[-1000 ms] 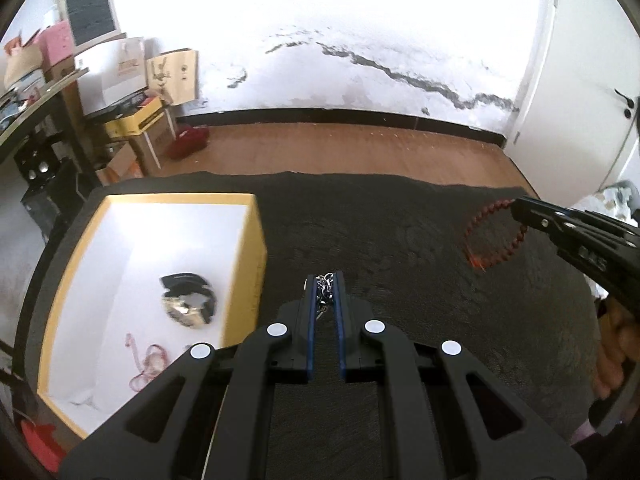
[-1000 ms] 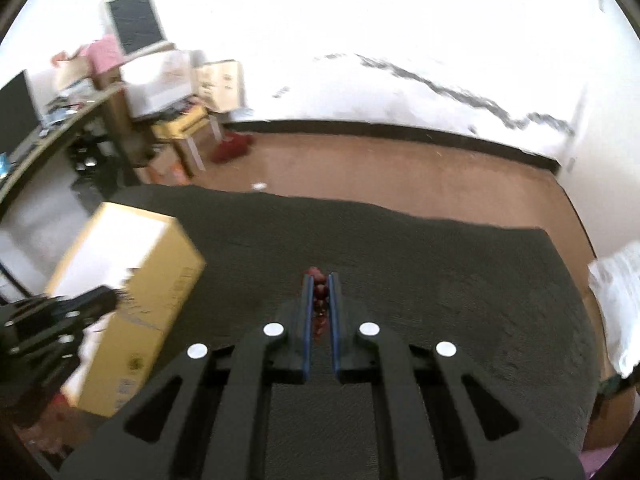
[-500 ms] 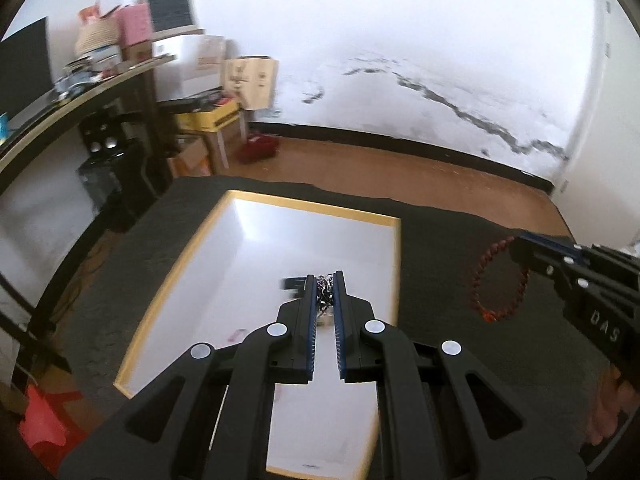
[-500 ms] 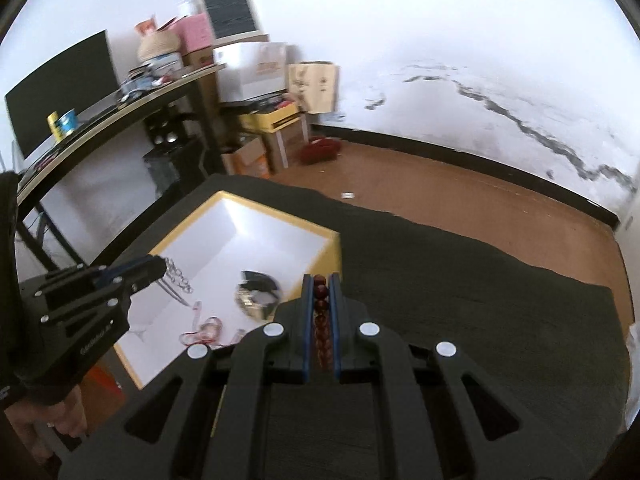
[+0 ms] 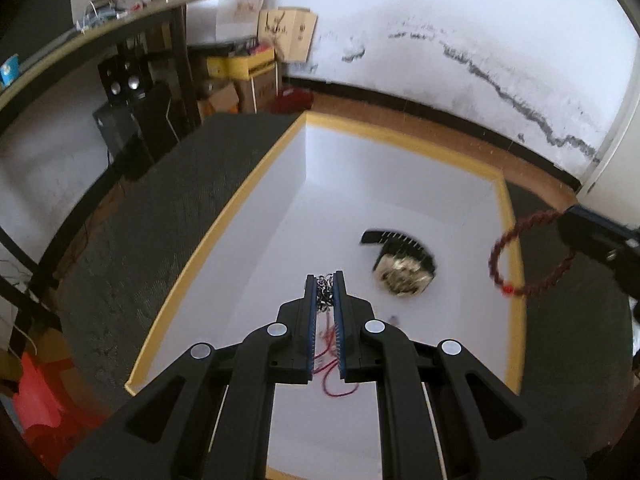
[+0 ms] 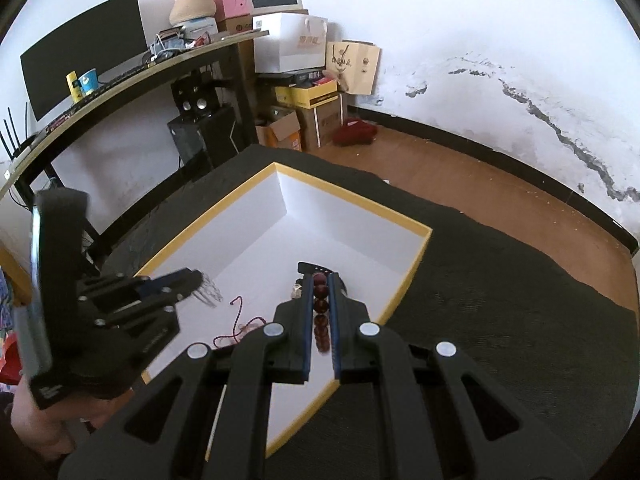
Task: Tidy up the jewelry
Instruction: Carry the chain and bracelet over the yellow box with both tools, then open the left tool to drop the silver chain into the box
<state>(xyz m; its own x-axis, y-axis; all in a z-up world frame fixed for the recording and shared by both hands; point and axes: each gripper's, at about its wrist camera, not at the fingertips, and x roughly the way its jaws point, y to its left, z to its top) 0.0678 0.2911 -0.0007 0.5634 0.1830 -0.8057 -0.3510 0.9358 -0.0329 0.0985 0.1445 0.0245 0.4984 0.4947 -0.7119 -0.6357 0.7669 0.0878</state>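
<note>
Two grippers hang over a white box (image 5: pixel 404 184) with a yellow rim, which sits on a dark mat (image 6: pixel 500 280). The left gripper (image 5: pixel 326 280) is clenched on a silver chain (image 5: pixel 325 292) above the box floor. The right gripper (image 6: pixel 320 280) grips a red bead bracelet (image 6: pixel 321 306), whose loop dangles above the box's right rim in the left view. Inside lie a watch (image 5: pixel 404 270) with a black strap and a thin red cord (image 5: pixel 334 384) near the front wall.

black plastic left tool (image 5: pixel 326 280) and right tool (image 6: pixel 320 280), blue finger pads, silver round screws.
</note>
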